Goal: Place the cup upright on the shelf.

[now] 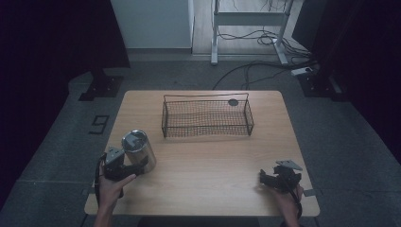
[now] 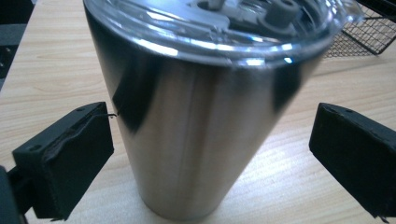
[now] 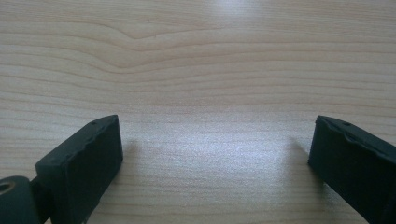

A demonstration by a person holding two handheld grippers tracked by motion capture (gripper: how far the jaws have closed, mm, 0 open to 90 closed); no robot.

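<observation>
A stainless steel tumbler point(image 1: 138, 150) with a clear lid stands upright near the left front of the wooden table point(image 1: 213, 165). My left gripper point(image 1: 134, 166) is open around its lower body. In the left gripper view the tumbler point(image 2: 196, 130) rises between the jaws of the left gripper point(image 2: 210, 140): the left jaw is almost against its wall, and the right jaw stands well apart from it. My right gripper point(image 1: 265, 178) rests at the right front of the table. In the right gripper view the right gripper point(image 3: 215, 149) is open, with bare wood between its jaws.
A black wire basket point(image 1: 205, 135) sits empty at the middle back of the table, and its corner point(image 2: 369, 32) shows past the tumbler. A small dark round spot point(image 1: 233, 102) lies by its far rim. Cables and stand legs are on the floor beyond.
</observation>
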